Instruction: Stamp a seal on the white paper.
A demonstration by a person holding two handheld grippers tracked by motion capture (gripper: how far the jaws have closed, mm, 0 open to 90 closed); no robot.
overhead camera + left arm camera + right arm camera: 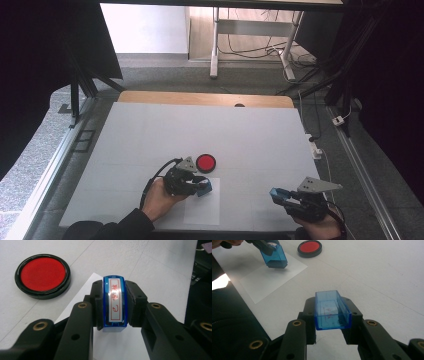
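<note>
Over paper sheet point(202, 210), left hand-held gripper point(202, 187) clamps blue stamp point(114, 302); right hand-held gripper point(278, 196) clamps stamp cap point(332, 310); red ink pad point(205, 163) just beyond.

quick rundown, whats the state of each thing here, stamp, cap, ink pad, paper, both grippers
stamp: uncapped, clamped in the left gripper, over the paper
cap: off the stamp, empty, clamped in the right gripper
ink pad: open, red surface bare
paper: flat on the table, no print visible
left gripper: shut on the stamp
right gripper: shut on the cap

I take this for a lab or test room — my white-covered table point(150, 130) stands inside black frame struts point(82, 82), loose cables point(250, 50) trailing over grey carpet point(165, 75) behind it.
</note>
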